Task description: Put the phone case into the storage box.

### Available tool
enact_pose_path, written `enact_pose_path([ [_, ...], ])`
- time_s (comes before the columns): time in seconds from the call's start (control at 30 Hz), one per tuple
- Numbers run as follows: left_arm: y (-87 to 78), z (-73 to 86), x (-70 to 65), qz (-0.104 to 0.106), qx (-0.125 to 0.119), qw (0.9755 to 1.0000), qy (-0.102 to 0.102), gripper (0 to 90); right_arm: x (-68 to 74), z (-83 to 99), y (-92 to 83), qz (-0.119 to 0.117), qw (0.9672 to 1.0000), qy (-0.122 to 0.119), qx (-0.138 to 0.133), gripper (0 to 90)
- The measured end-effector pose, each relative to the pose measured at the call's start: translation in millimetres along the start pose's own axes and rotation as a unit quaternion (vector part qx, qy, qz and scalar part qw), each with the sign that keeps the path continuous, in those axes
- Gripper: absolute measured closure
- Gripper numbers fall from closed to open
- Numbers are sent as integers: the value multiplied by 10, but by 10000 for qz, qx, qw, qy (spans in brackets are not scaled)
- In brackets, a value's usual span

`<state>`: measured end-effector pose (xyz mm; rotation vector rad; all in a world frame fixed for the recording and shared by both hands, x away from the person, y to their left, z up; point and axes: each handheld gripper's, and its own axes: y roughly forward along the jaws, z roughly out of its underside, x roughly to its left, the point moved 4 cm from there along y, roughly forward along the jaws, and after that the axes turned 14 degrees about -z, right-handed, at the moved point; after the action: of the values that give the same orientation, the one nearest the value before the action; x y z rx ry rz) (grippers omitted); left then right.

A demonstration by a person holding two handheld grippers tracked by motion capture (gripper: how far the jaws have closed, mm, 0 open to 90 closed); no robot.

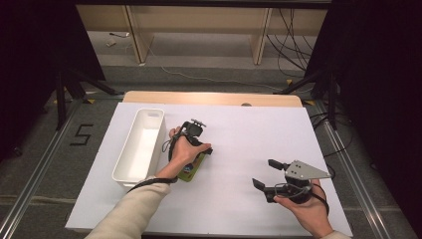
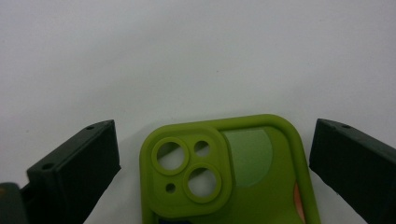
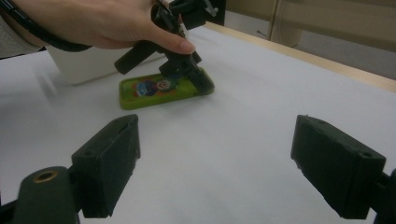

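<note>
left gripper [image 2: 212, 154] jaws apart, straddling the camera end of the green phone case [image 2: 229, 172], not yet closed on it. case lies flat on the white table cover [image 1: 239, 134], just beside the white bin [image 1: 141, 144]. right gripper [image 1: 266, 174] open, idle, well apart. step looks like the approach to grasp; next likely calls for lowering and closing across the case's edges.
</note>
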<state>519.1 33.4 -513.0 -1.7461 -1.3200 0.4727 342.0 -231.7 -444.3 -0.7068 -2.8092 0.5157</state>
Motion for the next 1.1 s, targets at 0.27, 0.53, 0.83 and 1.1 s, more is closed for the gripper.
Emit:
enact_pose_path([
  [0.27,34,-8,23,-18,61,10000,37,10,-2,2,-1,-3,10000,9,-3,165],
  [0.53,40,-17,14,-31,132,9999,59,15,-2,5,0,-13,10000,11,8,165],
  [0.83,55,-17,13,-5,217,9997,63,15,-8,11,-2,-9,10000,18,25,166],
  [1.1,48,-21,5,8,269,9996,49,35,-6,12,-1,-12,10000,20,34,165],
])
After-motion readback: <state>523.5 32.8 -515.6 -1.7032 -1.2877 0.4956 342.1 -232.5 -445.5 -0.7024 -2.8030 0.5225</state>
